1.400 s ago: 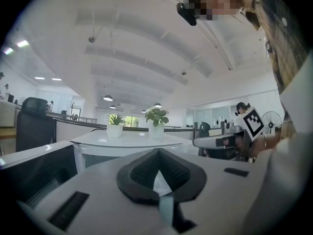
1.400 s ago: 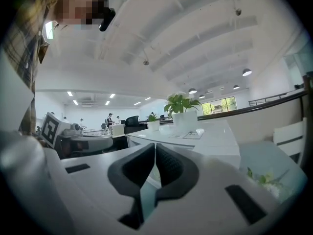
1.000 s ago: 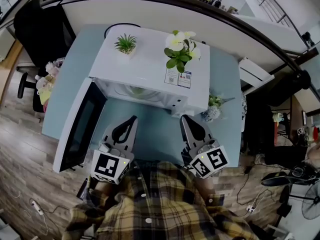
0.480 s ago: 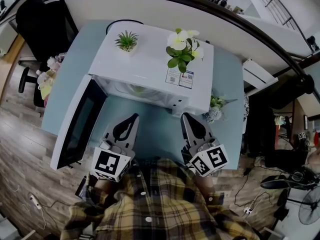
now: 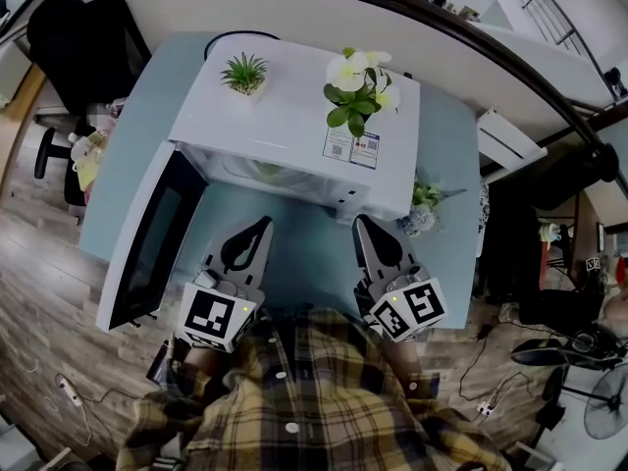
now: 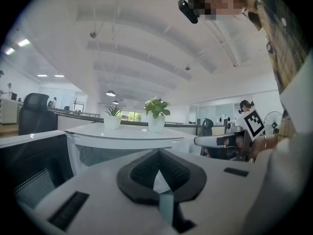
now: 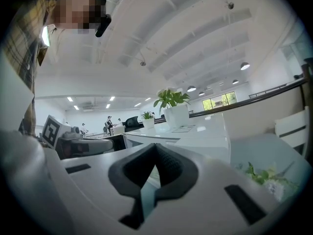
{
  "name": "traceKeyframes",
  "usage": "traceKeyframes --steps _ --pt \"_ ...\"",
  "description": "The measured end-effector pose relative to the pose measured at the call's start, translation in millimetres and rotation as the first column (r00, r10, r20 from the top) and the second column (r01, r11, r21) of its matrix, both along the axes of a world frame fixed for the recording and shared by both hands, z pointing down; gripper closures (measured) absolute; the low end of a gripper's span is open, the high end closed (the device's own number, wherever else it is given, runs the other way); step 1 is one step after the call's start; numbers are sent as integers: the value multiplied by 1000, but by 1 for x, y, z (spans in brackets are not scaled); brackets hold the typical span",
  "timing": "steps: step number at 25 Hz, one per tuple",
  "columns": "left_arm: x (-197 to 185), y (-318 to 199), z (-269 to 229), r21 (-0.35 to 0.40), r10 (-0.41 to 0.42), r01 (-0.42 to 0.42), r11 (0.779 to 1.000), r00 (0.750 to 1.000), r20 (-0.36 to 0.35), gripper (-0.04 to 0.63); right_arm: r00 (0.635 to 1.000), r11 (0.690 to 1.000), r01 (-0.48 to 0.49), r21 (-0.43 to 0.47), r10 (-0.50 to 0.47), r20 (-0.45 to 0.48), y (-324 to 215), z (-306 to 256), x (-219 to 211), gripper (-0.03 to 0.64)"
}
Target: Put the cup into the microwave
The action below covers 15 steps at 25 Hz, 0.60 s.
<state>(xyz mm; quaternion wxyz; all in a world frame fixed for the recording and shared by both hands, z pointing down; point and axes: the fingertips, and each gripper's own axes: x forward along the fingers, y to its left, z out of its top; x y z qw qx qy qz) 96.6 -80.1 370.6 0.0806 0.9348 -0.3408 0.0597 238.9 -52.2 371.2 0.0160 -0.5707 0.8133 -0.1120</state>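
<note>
**Cup and microwave: loading bit looks done?**

Open-plan office, wood-look floor, and a pale blue table (image 5: 294,253) with a smooth matte top. On it sits the microwave (image 5: 294,116), a boxy, glossy white shell. Its door (image 5: 147,238) is swung wide to the left, dark glass in a white frame. Up top we've got a small spiky plant (image 5: 244,70) and a leafy white-flowered plant (image 5: 358,81), plus a printed sticker (image 5: 351,148) near the front edge. A little bouquet (image 5: 422,209) sits on the table by the oven's right corner.

Both claws are clenched on nothing. The left gripper (image 5: 257,229) and right gripper (image 5: 365,229) hang side by side over the table, just in front of the oven. Their ribbed dark pads are pressed together, with only a sliver of table showing through.

Where's the cup? It's not on the table and not in either claw. We can make out a pale greenish shape (image 5: 263,172) inside the cavity. Our guess is that's it, but it's too blurry to swear to.

So we reckon the placing is done, or near enough. The next move is probably the door: a nudge on its outer edge with a closed jaw tip, following its arc until it latches.
</note>
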Motion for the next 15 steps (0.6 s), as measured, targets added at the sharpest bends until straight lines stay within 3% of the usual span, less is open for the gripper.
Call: traceKeyframes --steps 15 --pt "-5 1 2 3 -11 11 1000 1000 -12 606 1000 1000 -15 -14 15 -1 4 6 0 614"
